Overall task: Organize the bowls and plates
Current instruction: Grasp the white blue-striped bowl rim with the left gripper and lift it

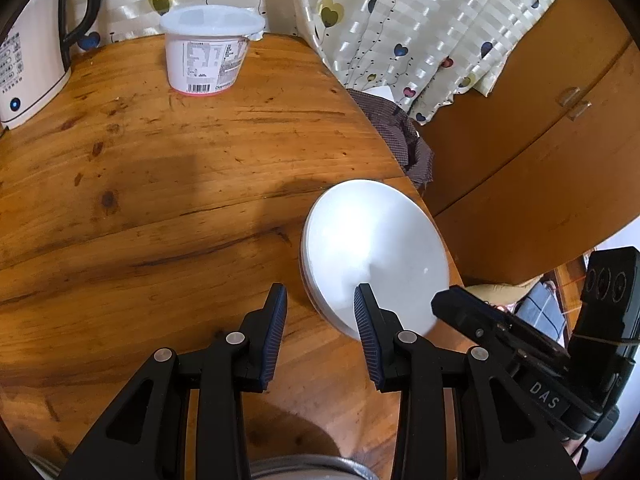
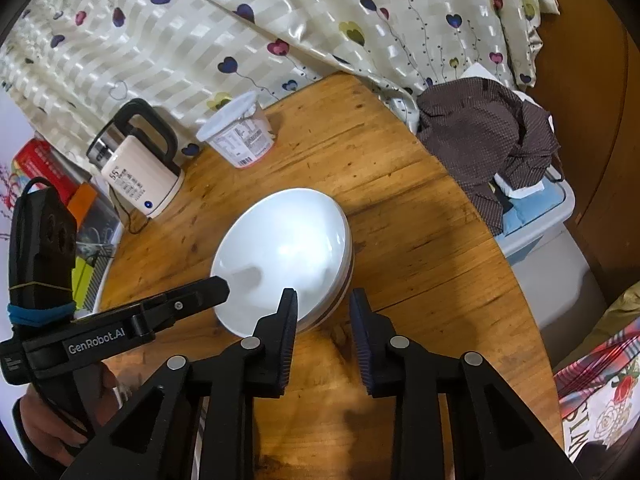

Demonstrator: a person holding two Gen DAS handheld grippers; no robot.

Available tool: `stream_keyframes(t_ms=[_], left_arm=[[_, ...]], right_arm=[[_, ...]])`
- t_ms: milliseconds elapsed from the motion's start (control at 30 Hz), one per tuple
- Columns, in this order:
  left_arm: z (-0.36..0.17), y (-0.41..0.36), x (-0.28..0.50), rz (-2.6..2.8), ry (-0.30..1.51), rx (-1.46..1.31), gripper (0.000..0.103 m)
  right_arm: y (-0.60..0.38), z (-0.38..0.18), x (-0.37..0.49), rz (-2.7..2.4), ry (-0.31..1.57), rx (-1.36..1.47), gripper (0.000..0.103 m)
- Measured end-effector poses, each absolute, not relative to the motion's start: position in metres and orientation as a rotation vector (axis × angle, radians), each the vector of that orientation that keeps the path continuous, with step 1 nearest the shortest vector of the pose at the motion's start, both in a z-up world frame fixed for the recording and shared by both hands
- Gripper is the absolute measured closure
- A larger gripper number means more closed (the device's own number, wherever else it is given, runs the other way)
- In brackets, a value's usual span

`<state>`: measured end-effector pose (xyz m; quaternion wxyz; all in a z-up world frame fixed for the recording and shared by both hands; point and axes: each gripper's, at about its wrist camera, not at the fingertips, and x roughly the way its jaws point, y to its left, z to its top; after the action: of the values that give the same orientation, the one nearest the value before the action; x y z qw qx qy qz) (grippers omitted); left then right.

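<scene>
- Stack of round white ceramic plates (image 2: 280, 256) sits mid-table on the round wooden table (image 2: 420, 248).
- Your left gripper (image 1: 320, 312) and right gripper (image 2: 324, 312): jaws narrow, empty.
- Step: approaching the stack; next, straddle its near rim.

A round wooden counter (image 2: 420, 240) of warm, knotty planks carries everything. Near its middle sits a stack of white plates (image 2: 284, 264), the top one shallow and glossy, with what seems a darker band between the lower ones, though glare blurs it. Toward the far edge stands a white lidded tub (image 2: 238, 134) with a printed label and barcode. Left of that, a cream electric kettle (image 2: 138, 168) with a black handle rests on its base, its cord trailing over the wood. A patterned curtain (image 2: 240, 20) hangs behind the counter's far rim.
</scene>
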<state>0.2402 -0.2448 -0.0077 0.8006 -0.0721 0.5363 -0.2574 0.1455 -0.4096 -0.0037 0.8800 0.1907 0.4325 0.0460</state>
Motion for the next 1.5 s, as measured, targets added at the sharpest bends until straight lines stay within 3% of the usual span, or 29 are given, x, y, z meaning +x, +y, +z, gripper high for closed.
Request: stream_keyframes(t_ms=[1500], left_arm=[[0.029,-0.221,0.192,-0.572,1.031,-0.151,0.071]], right_arm=[[-0.378,0.031,0.110,0.132,0.839,0.346,0.082]])
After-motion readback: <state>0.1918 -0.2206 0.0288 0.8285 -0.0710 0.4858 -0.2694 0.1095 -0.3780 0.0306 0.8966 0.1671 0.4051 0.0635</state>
